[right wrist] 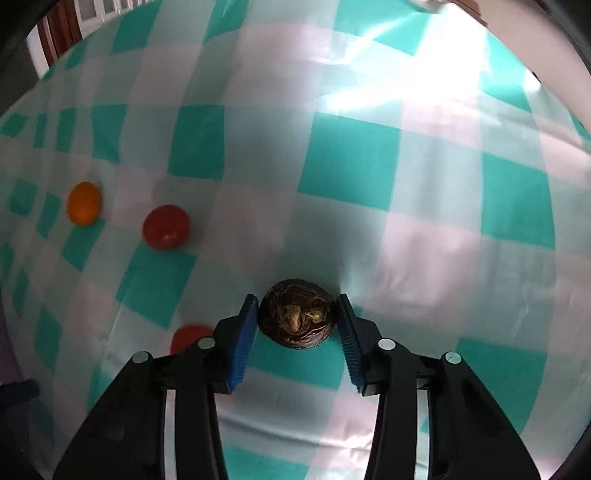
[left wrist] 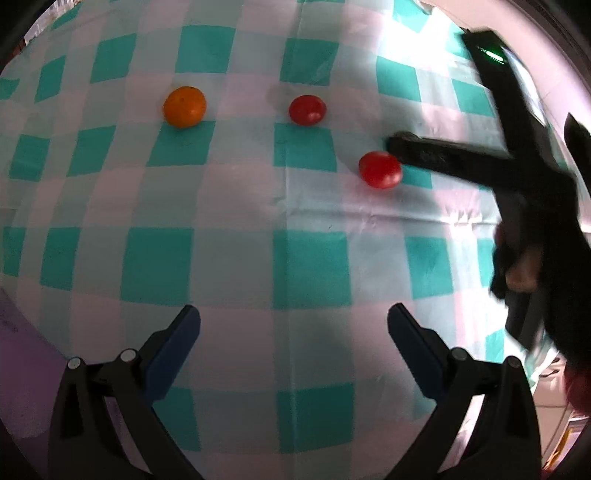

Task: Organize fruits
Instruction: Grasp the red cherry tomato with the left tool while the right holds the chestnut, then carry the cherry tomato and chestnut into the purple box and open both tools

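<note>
An orange fruit (left wrist: 184, 106) and two red tomatoes (left wrist: 307, 109) (left wrist: 380, 169) lie on the teal-and-white checked cloth (left wrist: 236, 258). My left gripper (left wrist: 293, 319) is open and empty, well short of them. My right gripper (right wrist: 297, 310) is shut on a dark brown round fruit (right wrist: 297, 319) held just above the cloth. In the left wrist view the right gripper (left wrist: 397, 146) reaches in from the right, just beside the nearer tomato. The right wrist view shows the orange fruit (right wrist: 84, 203), one tomato (right wrist: 166, 227) and the other tomato (right wrist: 186, 338) partly hidden behind my left finger.
The cloth's far edge and a bright glare patch (right wrist: 369, 96) lie toward the back right. White railing and dark furniture (right wrist: 62, 29) stand beyond the cloth at the upper left. A purple surface (left wrist: 22, 350) shows at the cloth's near left edge.
</note>
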